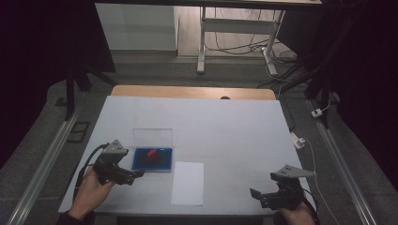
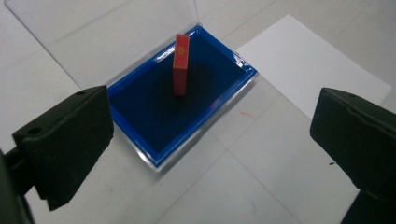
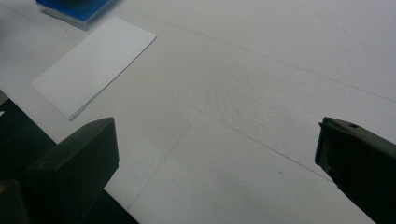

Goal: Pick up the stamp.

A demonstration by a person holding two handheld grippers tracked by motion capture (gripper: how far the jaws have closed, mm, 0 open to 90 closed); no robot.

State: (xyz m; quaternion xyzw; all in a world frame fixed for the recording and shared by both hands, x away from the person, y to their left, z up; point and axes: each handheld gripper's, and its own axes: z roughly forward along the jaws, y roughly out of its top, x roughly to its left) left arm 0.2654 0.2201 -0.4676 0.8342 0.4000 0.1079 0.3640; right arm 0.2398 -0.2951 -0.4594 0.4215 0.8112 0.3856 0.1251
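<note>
Standing upright on dark blue felt, slim red block, glossy blue tray, left gripper jaws spread wide, right gripper jaws spread over matte white table.

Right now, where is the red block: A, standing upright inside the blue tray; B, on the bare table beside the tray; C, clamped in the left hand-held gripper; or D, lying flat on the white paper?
A: the red block stands on end on the dark floor of the blue tray, while the left hand-held gripper is open and short of it.

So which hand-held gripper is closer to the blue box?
The left hand-held gripper: it sits right beside the blue box, while the right hand-held gripper waits past the white paper.
</note>
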